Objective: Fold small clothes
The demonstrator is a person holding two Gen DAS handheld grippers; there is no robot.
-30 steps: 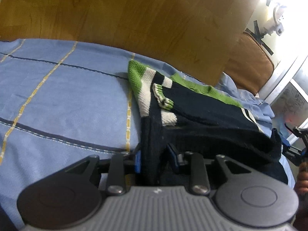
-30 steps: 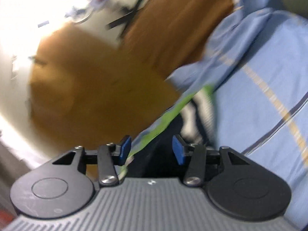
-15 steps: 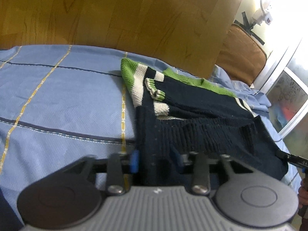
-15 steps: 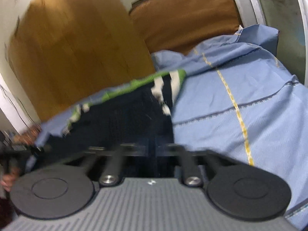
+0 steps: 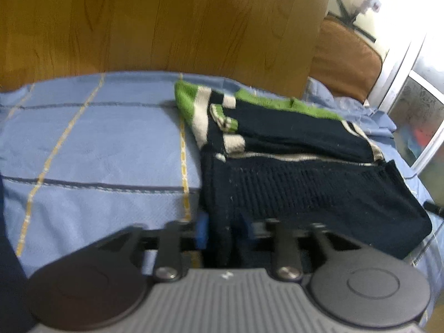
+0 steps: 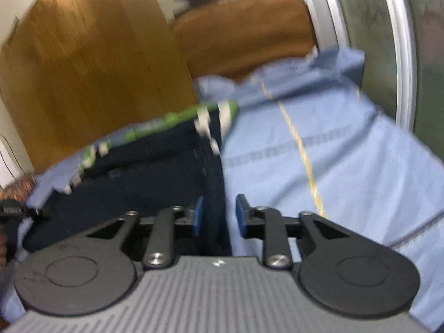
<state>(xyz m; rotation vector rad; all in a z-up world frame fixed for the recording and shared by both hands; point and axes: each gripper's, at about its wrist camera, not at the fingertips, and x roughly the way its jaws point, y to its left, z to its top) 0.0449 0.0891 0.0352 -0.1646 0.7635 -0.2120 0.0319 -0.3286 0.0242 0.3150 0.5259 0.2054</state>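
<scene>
the right gripper (image 6: 216, 216) has just opened narrowly, freeing the sweater (image 6: 155, 177) on the bed (image 6: 333, 166), while the left gripper (image 5: 222, 230) stays clamped on its near-left edge, so this fold looks laid.

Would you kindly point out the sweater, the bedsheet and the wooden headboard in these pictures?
sweater (image 5: 305, 188), left wrist view, on its navy ribbed body.
bedsheet (image 5: 111, 149), left wrist view, on bare blue fabric.
wooden headboard (image 5: 166, 22), left wrist view, on its panel face.
</scene>
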